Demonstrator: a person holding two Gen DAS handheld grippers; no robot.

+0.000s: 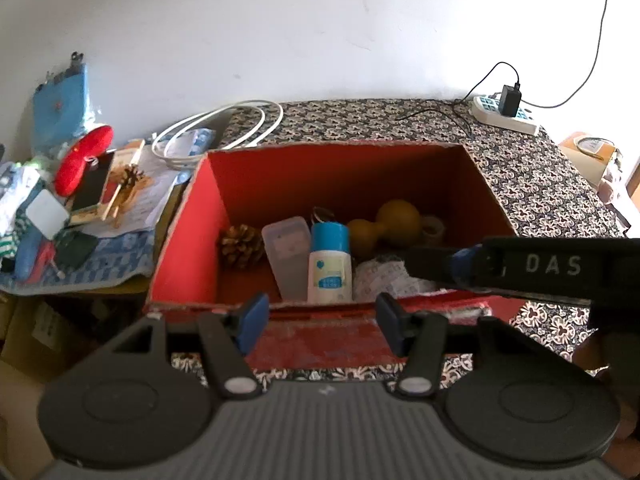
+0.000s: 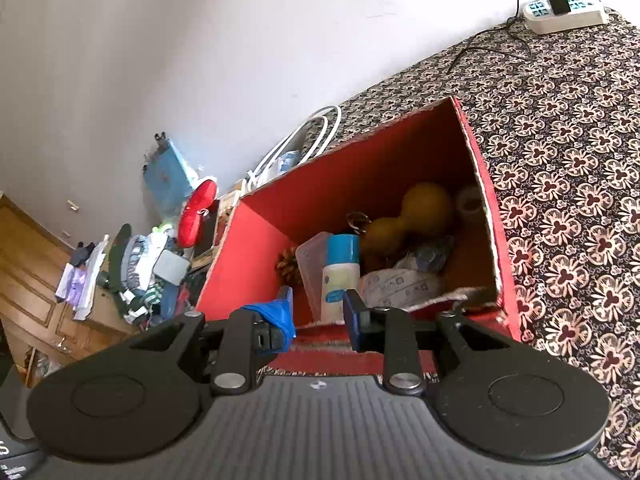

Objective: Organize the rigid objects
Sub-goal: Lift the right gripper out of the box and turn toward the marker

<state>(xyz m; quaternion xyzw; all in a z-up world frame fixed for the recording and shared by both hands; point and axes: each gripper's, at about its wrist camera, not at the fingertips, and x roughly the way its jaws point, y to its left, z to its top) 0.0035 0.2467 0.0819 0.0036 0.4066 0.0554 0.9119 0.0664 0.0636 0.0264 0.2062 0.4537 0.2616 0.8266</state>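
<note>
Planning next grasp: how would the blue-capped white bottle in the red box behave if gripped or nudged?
The blue-capped bottle looks like rigid, smooth plastic, so probably stiff but somewhat slippery. It leans among clutter in the red box, likely tipping if nudged. Its round body may roll once down.

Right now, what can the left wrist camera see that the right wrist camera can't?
Only the left wrist view shows the other tool reaching in from the right, with "DAS" on its body, and a loose pine cone in the pile outside the box.

Only the right wrist view shows the wooden cabinet on the left.

Both show the red box holding a blue-capped bottle, a yellow gourd and a pine cone, plus the power strip.
</note>
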